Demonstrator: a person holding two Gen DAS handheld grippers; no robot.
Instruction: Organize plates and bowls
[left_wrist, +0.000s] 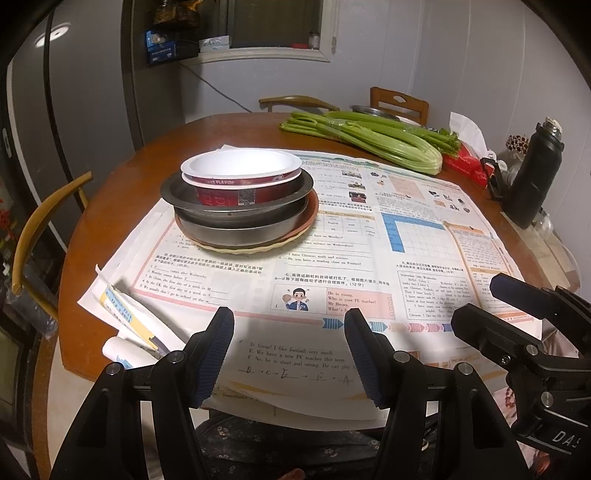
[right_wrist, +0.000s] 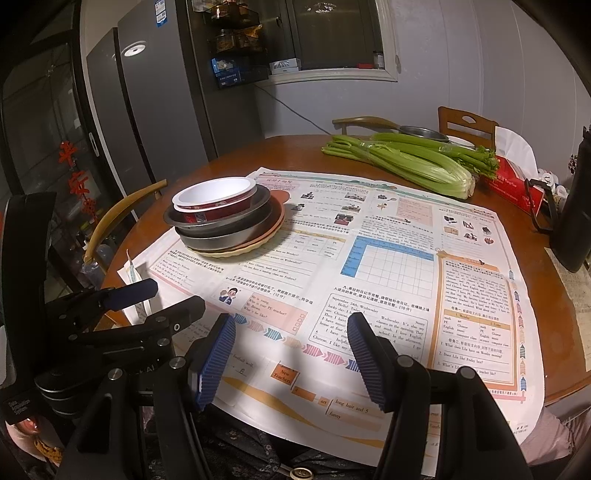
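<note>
Round nested stack: glossy paper bowl (left_wrist: 240, 173), steel pans (left_wrist: 236, 210), scalloped plate (left_wrist: 243, 249); both ribbed-padded hand-held grippers (left_wrist: 289, 350) (right_wrist: 291, 356) released, empty.

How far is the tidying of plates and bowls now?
Mostly done, it seems: the paper bowl sits in two metal bowls on stacked plates. Both the left gripper and right gripper are open and empty. Another metal bowl behind the celery remains apart.

We count one white-lined red paper bowl (left_wrist: 240, 173), two nested steel bowls (left_wrist: 236, 206), one terracotta plate (left_wrist: 312, 212), and one cream scalloped plate (left_wrist: 243, 250).
</note>
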